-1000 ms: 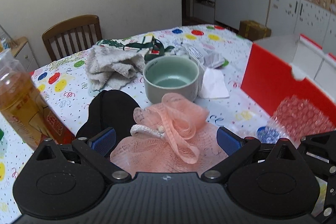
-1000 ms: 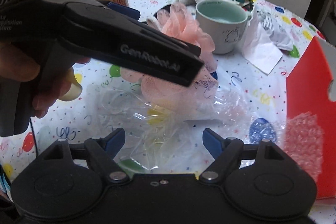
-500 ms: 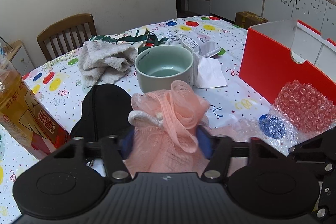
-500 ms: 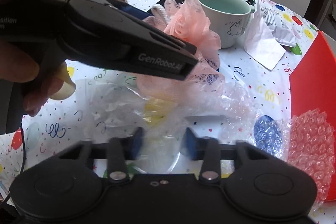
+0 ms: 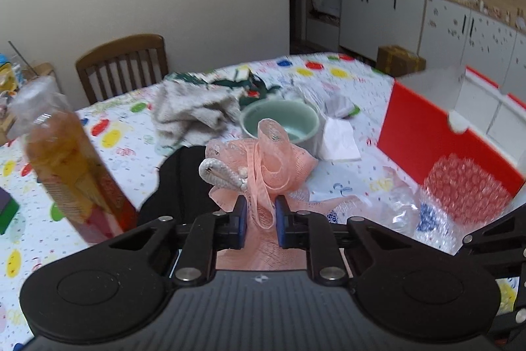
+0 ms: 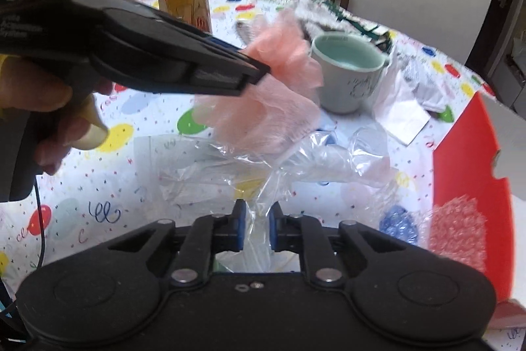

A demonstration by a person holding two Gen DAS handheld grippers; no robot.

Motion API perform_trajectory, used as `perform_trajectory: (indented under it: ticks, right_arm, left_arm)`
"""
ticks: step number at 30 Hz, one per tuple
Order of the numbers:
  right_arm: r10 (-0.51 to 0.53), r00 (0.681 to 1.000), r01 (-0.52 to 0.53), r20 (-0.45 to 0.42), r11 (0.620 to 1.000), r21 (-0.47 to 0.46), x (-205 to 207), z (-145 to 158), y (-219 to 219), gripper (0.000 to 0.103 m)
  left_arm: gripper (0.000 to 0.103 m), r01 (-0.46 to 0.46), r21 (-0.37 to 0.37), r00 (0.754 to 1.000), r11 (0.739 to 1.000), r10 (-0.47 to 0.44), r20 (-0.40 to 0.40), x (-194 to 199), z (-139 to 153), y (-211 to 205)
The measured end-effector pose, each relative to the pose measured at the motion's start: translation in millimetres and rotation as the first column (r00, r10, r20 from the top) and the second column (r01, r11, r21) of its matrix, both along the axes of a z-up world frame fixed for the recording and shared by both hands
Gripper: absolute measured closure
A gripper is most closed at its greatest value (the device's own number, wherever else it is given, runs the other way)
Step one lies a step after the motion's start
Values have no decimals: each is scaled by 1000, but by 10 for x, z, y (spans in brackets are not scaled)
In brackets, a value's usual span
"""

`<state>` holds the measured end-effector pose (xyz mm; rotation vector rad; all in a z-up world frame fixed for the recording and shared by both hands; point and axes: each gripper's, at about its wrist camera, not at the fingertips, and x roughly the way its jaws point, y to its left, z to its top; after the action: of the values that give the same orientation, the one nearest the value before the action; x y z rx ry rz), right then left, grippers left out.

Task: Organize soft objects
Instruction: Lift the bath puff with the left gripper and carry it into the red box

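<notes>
My left gripper (image 5: 258, 221) pinches the loofah (image 5: 263, 160), my right gripper (image 6: 254, 227) pinches the bag (image 6: 263, 166); the mug (image 5: 279, 124) at twelve o'clock could tip if mesh snags it.

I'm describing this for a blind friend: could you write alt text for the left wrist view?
The left gripper pinches a pink mesh bath pouf above a table with a polka-dot cloth. Behind it sit a pale green cup, a grey towel, a tea bottle and a red box.

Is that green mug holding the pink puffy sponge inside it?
No, the mug looks bare inside, while the pink mesh sponge is pinched in the left hand-held gripper, in front of the mug.
</notes>
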<state>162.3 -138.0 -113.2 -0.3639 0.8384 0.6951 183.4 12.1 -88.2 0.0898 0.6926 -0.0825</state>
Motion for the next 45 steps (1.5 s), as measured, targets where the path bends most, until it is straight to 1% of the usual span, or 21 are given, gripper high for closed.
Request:
perform_trajectory:
  ticks: [4, 11, 18, 25, 32, 40, 45]
  right_arm:
    - [-7, 999, 6, 34, 1000, 24, -112, 161, -51, 91]
    - [-27, 996, 22, 80, 997, 71, -313, 535, -187, 91]
    - [-65, 992, 54, 111, 993, 102, -394, 898, -420, 91]
    - [-115, 985, 98, 132, 986, 133, -369, 1121, -797, 91]
    - [-162, 979, 145, 127, 980, 133, -190, 1188, -1343, 91]
    - [-185, 976, 172, 113, 978, 114, 95, 1131, -2023, 91]
    - [-175, 979, 166, 103, 982, 91, 330, 1062, -2387, 91]
  left_arm:
    - [86, -12, -37, 999, 999, 13, 39, -154, 211, 137]
    - [86, 2, -50, 993, 999, 4, 116, -467, 620, 256]
    - [87, 20, -97, 987, 995, -5, 158, -675, 915, 289]
    - [86, 46, -90, 979, 995, -27, 201, -776, 1158, 180]
    - [86, 80, -92, 976, 993, -59, 210, -672, 1271, -130]
    - [86, 114, -109, 978, 987, -93, 185, -336, 1241, -822]
    - [86, 125, -108, 979, 986, -105, 173, -128, 1171, -1264]
